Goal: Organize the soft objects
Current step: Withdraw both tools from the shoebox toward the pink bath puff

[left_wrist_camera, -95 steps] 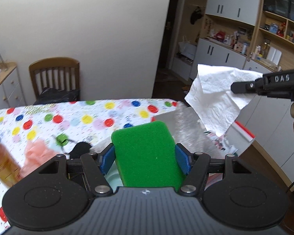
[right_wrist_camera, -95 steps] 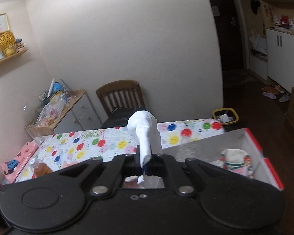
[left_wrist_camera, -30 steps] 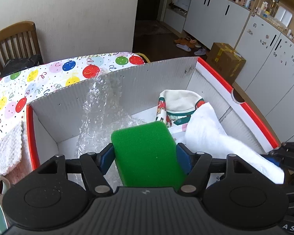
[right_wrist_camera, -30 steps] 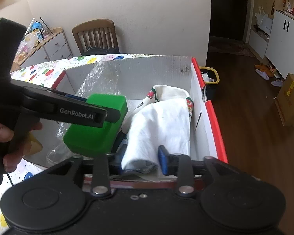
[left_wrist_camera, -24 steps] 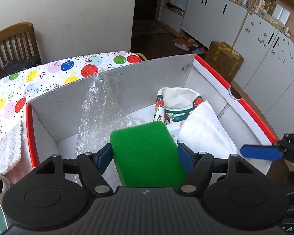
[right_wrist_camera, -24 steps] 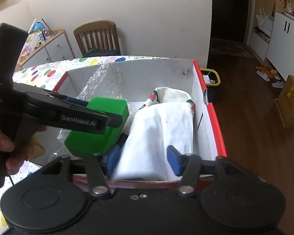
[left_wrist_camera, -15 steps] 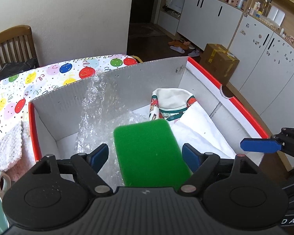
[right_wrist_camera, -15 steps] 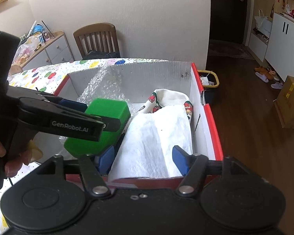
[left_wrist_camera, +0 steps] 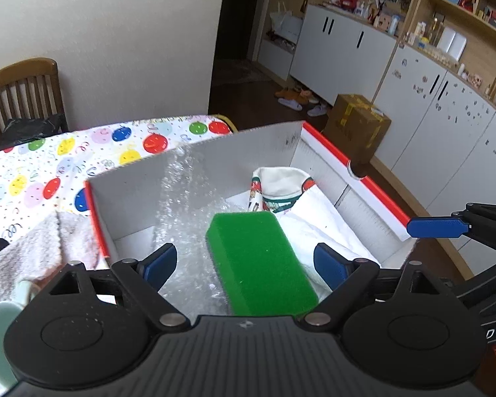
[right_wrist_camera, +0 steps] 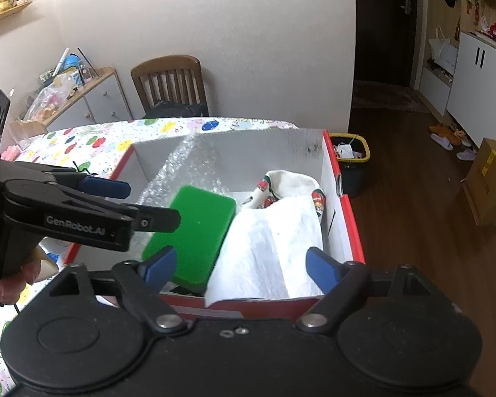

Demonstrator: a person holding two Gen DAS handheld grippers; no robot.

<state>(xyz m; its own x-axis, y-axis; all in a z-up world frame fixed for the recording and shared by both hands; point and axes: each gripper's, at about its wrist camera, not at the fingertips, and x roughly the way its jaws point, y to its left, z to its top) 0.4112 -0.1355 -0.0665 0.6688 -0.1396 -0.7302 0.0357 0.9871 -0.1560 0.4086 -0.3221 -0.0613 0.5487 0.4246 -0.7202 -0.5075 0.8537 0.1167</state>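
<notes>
One green sponge (left_wrist_camera: 261, 261), one white paper towel (right_wrist_camera: 268, 251) and one printed cloth (left_wrist_camera: 281, 185) are lying in the box (left_wrist_camera: 383, 201); both grippers' jaws, just opening, are standing wide and empty.

My left tool (left_wrist_camera: 244, 263) and my right tool (right_wrist_camera: 239, 264) are black with blue pads. The sponge (left_wrist_camera: 261, 264) is bright green. The paper towel (right_wrist_camera: 268, 251) is plain white. The sock (left_wrist_camera: 282, 187) is cream with a red and green pattern. The box (left_wrist_camera: 363, 178) is white inside with red edges. The tabletop (left_wrist_camera: 66, 155) has a white cloth with balloon spots in red, yellow, blue, green and pink. The fluffy cloth (left_wrist_camera: 33, 251) at the near left is pale pink.
</notes>
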